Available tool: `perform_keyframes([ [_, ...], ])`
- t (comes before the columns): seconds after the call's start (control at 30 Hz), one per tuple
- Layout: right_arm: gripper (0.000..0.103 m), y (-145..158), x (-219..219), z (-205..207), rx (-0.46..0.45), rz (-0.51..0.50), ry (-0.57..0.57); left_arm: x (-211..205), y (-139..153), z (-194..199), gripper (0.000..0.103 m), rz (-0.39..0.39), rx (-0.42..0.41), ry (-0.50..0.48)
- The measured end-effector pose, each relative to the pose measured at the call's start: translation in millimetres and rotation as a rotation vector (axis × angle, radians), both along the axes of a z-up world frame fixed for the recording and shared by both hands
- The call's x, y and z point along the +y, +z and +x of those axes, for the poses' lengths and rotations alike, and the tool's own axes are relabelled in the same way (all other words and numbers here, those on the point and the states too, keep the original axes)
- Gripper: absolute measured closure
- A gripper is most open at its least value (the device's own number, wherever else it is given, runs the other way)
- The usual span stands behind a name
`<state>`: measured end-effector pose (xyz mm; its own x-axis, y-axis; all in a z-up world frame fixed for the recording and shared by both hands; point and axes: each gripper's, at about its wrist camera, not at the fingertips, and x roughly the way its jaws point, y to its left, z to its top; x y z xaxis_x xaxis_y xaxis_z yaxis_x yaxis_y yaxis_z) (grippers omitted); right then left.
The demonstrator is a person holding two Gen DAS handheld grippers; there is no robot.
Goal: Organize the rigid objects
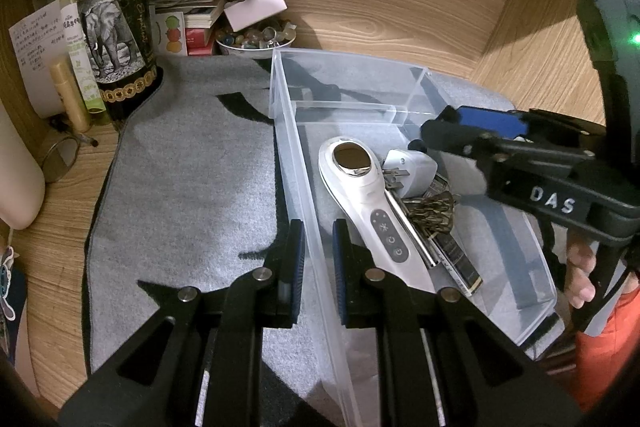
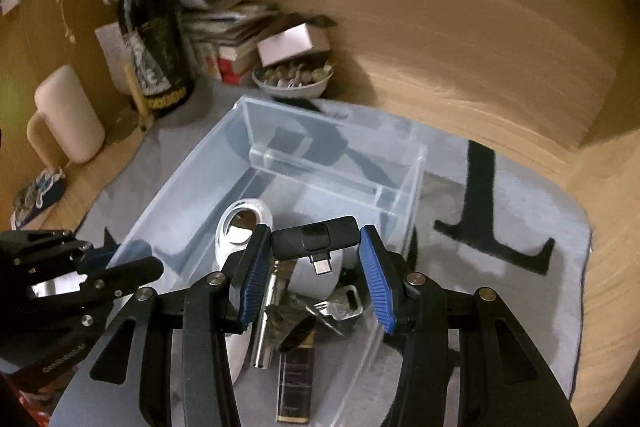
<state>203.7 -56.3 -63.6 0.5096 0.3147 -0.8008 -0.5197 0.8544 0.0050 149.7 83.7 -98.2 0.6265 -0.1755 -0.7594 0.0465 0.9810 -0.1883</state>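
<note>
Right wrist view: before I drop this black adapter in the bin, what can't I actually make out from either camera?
- Black adapter: hidden in the left wrist view behind the right gripper.
- Bin floor under the pile: covered by the white handheld device and the white plug.
- Clear bin's near end: blocked by the left gripper, clamped on its wall.
- Background bowl contents: motion-blurred in the right wrist view.

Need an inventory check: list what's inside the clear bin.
Clear bin holds a white handheld device, white plug adapter, metal tube and dark bar; smaller pieces beneath are covered.
</note>
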Motion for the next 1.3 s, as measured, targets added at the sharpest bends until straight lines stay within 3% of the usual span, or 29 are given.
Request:
perform_keyframes([
  [0.27,0.061,-12.1,12.8,2.8,0.072,-0.052,0.047,-1.3,0.6,-0.5,0.09,0.0,0.001,0.001],
  [0.33,0.053,-11.7,11.5,1.5,0.076,-0.045,0.045,-0.9,0.6,-0.5,0.09,0.002,0.002,0.0],
  [0.43,0.041,-4.7,7.3,-2.9,0.041,-0.034,0.029,-1.1,0.7,-0.5,0.09,0.005,0.004,-0.005],
  [0.7,0.026,29.6,-14.7,-30.6,-0.087,0.024,0.0,-5.5,9.0,-5.6,0.089,0.037,-0.018,-0.017],
  [0.77,0.022,37.7,-21.4,-40.5,-0.131,0.029,-0.009,-8.2,14.0,-14.2,0.078,0.071,-0.051,-0.012],
  [0.83,0.021,44.1,-27.8,-48.9,-0.162,0.036,-0.016,-9.7,19.6,-21.5,0.056,0.08,-0.079,-0.006],
  [0.97,0.02,55.7,-43.4,-65.2,-0.21,0.064,-0.039,-12.8,38.3,-37.9,0.041,0.112,-0.158,0.027],
  [1.03,0.017,61.7,-52.3,-73.1,-0.234,0.084,-0.057,-14.4,50.0,-45.0,0.029,0.118,-0.205,0.035],
  [1.1,0.014,66.8,-60.3,-81.0,-0.264,0.099,-0.077,-16.6,62.9,-53.5,0.024,0.115,-0.258,0.043],
  [1.2,0.0,76.8,-74.1,-96.5,-0.335,0.115,-0.11,-22.0,77.8,-64.1,0.014,0.12,-0.33,0.051],
  [1.3,0.0,87.2,-85.5,-115.2,-0.41,0.127,-0.135,-31.3,87.5,-74.1,0.008,0.146,-0.408,0.069],
])
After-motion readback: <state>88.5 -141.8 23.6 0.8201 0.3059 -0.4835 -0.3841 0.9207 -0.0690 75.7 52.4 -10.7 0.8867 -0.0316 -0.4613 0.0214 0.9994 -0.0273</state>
